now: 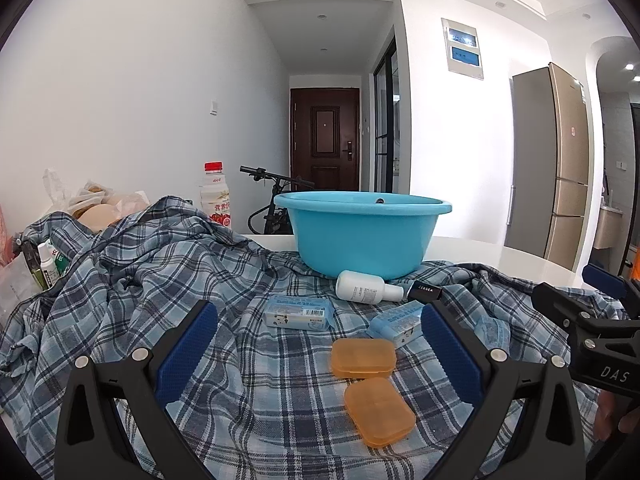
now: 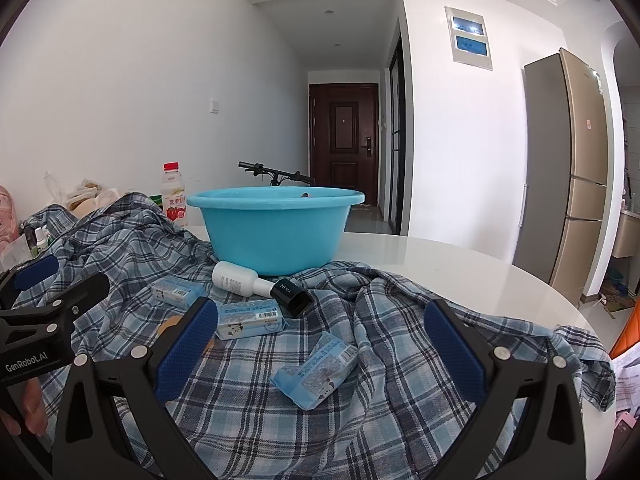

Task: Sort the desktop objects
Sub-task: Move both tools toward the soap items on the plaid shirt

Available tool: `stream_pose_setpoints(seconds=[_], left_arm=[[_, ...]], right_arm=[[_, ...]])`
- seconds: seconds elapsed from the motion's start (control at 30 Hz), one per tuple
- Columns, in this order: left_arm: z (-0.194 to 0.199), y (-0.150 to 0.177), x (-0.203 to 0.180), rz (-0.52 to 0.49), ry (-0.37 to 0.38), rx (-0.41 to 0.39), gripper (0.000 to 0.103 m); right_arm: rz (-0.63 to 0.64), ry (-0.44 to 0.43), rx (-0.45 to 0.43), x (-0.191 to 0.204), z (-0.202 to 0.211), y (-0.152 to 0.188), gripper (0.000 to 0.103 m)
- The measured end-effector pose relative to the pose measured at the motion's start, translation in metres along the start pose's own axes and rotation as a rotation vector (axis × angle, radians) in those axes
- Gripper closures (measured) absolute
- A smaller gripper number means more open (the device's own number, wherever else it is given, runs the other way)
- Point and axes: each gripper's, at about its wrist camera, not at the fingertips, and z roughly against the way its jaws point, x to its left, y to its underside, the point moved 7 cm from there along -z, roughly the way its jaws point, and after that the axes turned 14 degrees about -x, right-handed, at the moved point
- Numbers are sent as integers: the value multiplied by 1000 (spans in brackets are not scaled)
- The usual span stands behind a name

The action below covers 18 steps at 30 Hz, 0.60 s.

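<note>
Looking along the left gripper (image 1: 320, 344), its jaws stand spread wide and grasp nothing, hovering above a blue plaid cloth (image 1: 180, 300) spread over the white desk (image 1: 500, 252). Between the blue pads lie two orange pill cases (image 1: 363, 358), one nearer (image 1: 379, 411) than the other and touching it. Just beyond sit two pale blue tissue packs, one on the left (image 1: 299, 312) and one on the right (image 1: 396, 324). Farther off, a white bottle (image 1: 362, 287) with a black cap (image 1: 426, 291) lies on its side against the foot of a blue basin (image 1: 362, 236). A red-capped drink bottle (image 1: 216, 196) stands upright at the far left. The right gripper shows at the right edge.

From the right wrist view, the right gripper (image 2: 320, 344) is likewise released, jaws wide apart and holding nothing. A third tissue pack (image 2: 316, 368) lies tilted between its pads on the cloth. Another pack (image 2: 250, 320) sits just beside the left pad, and a farther one (image 2: 178, 291) lies left of the fallen bottle. The basin stands behind them.
</note>
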Motion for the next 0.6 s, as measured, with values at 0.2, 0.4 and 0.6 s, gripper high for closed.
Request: stream_pose_setpoints(seconds=[0.2, 0.4, 0.6], left_arm=[[-12, 7, -4, -19, 24, 49, 0], [-19, 12, -6, -11, 62, 89, 0], [-34, 26, -7, 11, 120, 197, 0]], right_arm=[[8, -36, 27, 7, -6, 4, 0], [-11, -62, 23, 6, -4, 4, 0], [-52, -71, 36, -4, -5, 4, 0]])
